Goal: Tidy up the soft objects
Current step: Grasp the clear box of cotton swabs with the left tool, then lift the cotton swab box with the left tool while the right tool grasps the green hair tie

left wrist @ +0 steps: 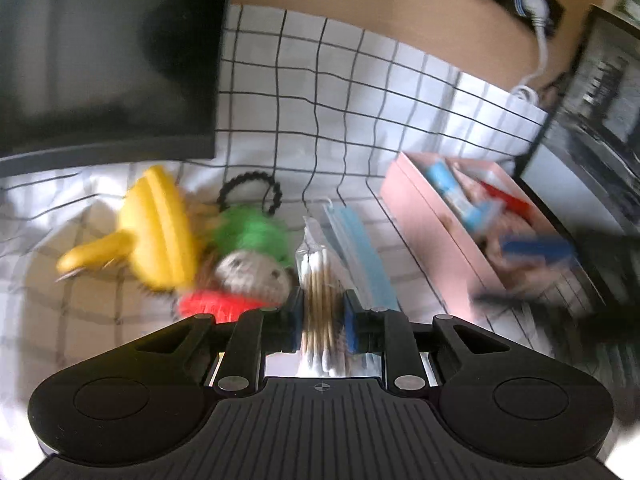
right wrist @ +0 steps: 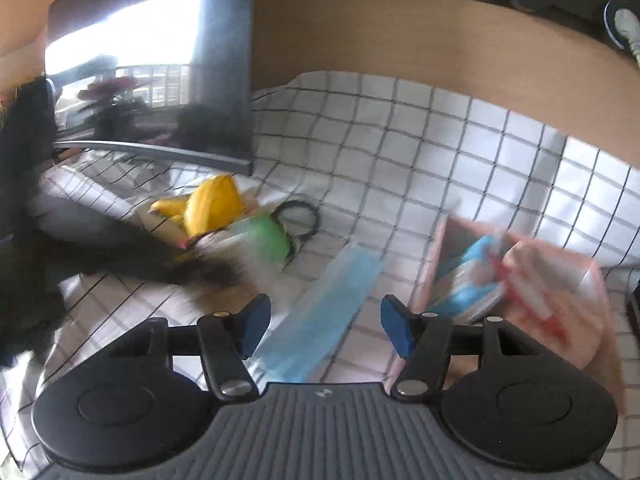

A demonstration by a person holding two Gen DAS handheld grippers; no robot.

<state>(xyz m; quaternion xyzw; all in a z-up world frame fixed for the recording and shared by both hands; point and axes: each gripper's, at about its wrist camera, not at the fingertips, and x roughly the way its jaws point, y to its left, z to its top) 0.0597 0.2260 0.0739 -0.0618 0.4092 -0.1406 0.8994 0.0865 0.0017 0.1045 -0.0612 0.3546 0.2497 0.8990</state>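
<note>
My left gripper (left wrist: 322,312) is shut on a clear packet of cotton swabs (left wrist: 316,276), its blue pads pressing on both sides of the packet. Beside it on the right lies a blue face mask (left wrist: 360,252). To the left sits a small plush doll (left wrist: 248,268) with a green hat and red body, next to a yellow toy (left wrist: 156,224) and a black hair tie (left wrist: 250,184). My right gripper (right wrist: 324,320) hangs open above the face mask (right wrist: 340,280), with nothing between its fingers. A pink box (right wrist: 560,280) with packets in it stands to the right.
A checked white cloth (left wrist: 360,100) covers the desk. A dark monitor (left wrist: 104,60) stands at the back left, and a framed picture (left wrist: 600,100) at the right. A power strip with a white cable (left wrist: 536,12) lies at the back. The pink box (left wrist: 440,232) holds several packets.
</note>
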